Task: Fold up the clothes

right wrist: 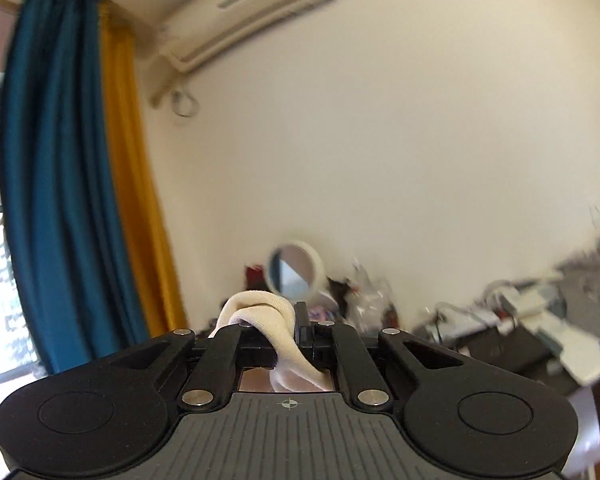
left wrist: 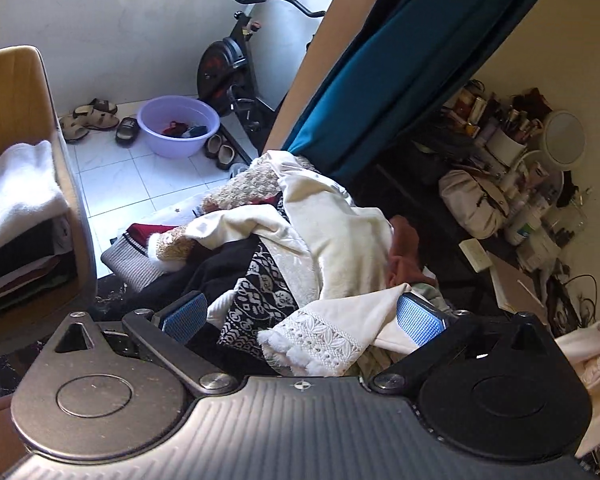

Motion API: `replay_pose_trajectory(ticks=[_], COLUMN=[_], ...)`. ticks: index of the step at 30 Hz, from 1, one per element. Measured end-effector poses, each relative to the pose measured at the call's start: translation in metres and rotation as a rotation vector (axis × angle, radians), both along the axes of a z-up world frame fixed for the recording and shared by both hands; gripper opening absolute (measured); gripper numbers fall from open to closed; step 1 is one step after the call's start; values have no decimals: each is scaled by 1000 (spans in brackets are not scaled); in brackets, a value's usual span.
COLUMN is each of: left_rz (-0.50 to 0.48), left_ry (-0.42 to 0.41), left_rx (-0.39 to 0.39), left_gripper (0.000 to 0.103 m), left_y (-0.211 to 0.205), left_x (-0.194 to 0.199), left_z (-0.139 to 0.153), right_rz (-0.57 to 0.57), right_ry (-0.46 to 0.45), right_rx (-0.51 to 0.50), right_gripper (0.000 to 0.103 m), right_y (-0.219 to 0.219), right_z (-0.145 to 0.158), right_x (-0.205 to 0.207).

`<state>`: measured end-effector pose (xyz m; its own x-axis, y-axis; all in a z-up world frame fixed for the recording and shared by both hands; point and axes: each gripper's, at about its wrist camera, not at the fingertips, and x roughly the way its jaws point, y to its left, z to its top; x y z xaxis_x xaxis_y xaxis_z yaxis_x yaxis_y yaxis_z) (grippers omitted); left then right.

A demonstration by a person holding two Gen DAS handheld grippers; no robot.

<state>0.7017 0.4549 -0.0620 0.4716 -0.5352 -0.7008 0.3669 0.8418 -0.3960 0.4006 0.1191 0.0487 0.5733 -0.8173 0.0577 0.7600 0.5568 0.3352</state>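
A heap of unfolded clothes (left wrist: 300, 232) fills the middle of the left wrist view: cream garments, a black-and-white patterned piece (left wrist: 260, 296), a fuzzy beige one and a pink one. My left gripper (left wrist: 300, 316) stands open just above the heap, its blue pads (left wrist: 184, 316) on either side of a cream cloth with a lace hem (left wrist: 320, 340), not pinching it. In the right wrist view my right gripper (right wrist: 290, 326) is raised toward the wall and shut on a bunched cream cloth (right wrist: 260, 308), which loops over the fingers and hangs down behind them.
A chair (left wrist: 24, 92) at the left holds a stack of folded clothes (left wrist: 16, 224). Behind the heap are a purple basin (left wrist: 178, 126), shoes, an exercise bike (left wrist: 228, 64) and a teal curtain (left wrist: 380, 80). A cluttered table with a round mirror (left wrist: 566, 140) stands at the right.
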Motion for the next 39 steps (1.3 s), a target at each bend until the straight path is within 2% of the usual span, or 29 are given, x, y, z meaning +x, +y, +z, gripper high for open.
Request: replay_pose_trajectory(ticks=[2, 9, 13, 16, 19, 24, 25, 27, 28, 30, 32, 34, 36, 39], left_rz=[-4, 33, 81, 111, 134, 177, 186, 203, 210, 226, 246, 263, 279, 294], left_ry=[9, 5, 5, 6, 5, 2, 3, 6, 7, 5, 6, 9, 11, 5], left_rx=[-14, -21, -15, 5, 19, 42, 47, 60, 66, 78, 88, 98, 109, 138], left_gripper=[103, 103, 103, 103, 103, 103, 103, 103, 103, 103, 103, 103, 103, 103], left_y=[4, 26, 40, 48, 54, 65, 67, 71, 72, 73, 75, 74, 72, 63], left_x=[-2, -9, -12, -15, -21, -29, -30, -32, -33, -33, -33, -32, -31, -29], left_z=[-1, 1, 2, 2, 3, 5, 5, 4, 4, 5, 5, 5, 5, 5], right_rz=[17, 85, 242, 359, 433, 424, 419, 410, 404, 397, 406, 413, 401, 427], right_ry=[28, -39, -21, 81, 194, 480, 547, 693, 736, 804, 784, 778, 761, 637], right_rx=[-37, -42, -64, -80, -30, 163, 212, 314, 350, 411, 409, 410, 417, 415], right_gripper=[6, 6, 6, 6, 6, 7, 10, 24, 34, 46, 66, 71, 72, 76], right_y=[8, 20, 27, 31, 37, 38, 36, 34, 39, 48, 51, 50, 47, 30], right_z=[7, 18, 22, 10, -20, -108, -126, -159, -168, -183, -182, -176, -157, -119], right_x=[-8, -26, -23, 1, 35, 111, 127, 158, 170, 190, 196, 195, 187, 177])
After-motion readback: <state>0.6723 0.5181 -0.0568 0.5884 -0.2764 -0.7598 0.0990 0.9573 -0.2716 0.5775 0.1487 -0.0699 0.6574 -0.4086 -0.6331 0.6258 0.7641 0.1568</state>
